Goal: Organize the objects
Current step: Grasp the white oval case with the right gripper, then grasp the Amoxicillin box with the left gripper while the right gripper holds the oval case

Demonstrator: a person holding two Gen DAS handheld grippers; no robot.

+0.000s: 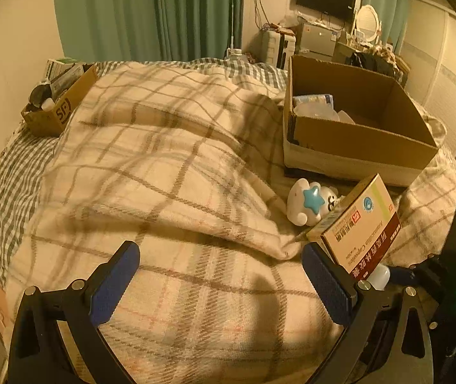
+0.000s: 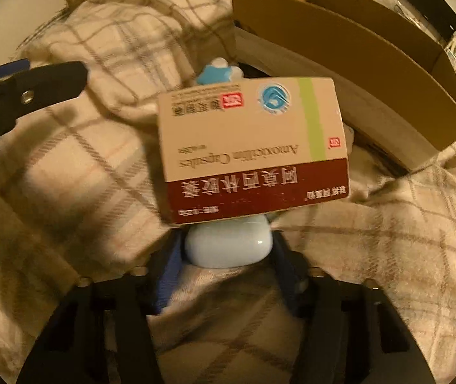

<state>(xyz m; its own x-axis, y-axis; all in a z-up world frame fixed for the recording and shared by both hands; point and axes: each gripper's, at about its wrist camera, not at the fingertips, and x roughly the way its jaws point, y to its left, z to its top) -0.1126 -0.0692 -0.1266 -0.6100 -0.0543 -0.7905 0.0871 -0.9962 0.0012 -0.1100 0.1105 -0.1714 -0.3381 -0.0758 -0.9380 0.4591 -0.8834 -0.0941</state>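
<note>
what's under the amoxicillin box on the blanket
A pale blue rounded object pokes out below the amoxicillin box, between the right gripper's fingers. A white toy with a blue star lies behind it. The rest is covered.

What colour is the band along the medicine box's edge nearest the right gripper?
Dark red with white characters, on the medicine box; clearest in the right wrist view.

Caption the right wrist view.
Right claw closing around a white bottle beneath an amoxicillin box on a plaid blanket.
</note>
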